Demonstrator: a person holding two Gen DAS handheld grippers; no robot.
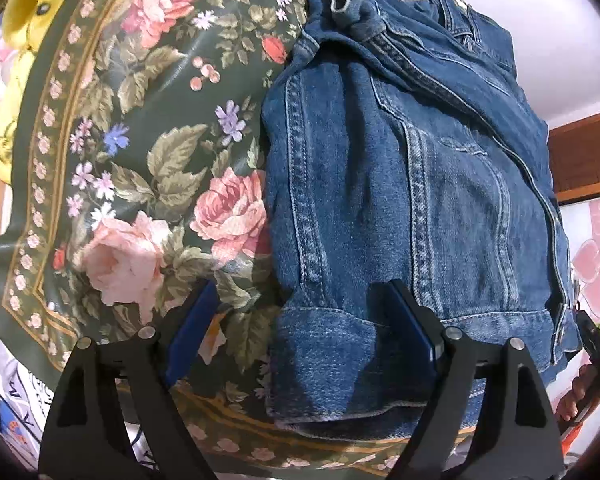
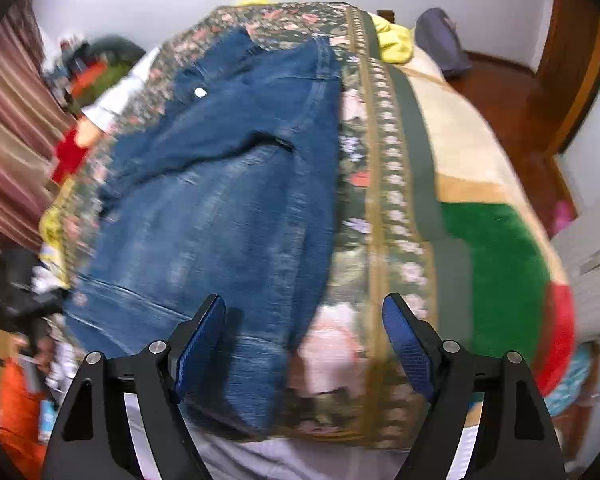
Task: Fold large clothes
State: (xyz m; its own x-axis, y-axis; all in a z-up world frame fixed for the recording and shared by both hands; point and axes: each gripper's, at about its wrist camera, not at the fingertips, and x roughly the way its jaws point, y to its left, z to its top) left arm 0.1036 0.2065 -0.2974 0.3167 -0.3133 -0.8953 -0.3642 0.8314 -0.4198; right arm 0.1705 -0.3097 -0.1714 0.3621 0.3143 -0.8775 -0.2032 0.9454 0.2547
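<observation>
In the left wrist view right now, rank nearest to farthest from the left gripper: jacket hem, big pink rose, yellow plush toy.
From the left gripper:
1. Jacket hem, between the open jaws, toward the right finger.
2. Big pink rose, just beyond the left finger.
3. Yellow plush toy, far upper-left corner.

Both the left gripper [image 1: 304, 328] and the right gripper [image 2: 305, 340] have black angular arms, silver round screws and blue ribbed pads [image 2: 406, 344]. A white sleeve [image 2: 116, 98] covers the person's arm.
</observation>
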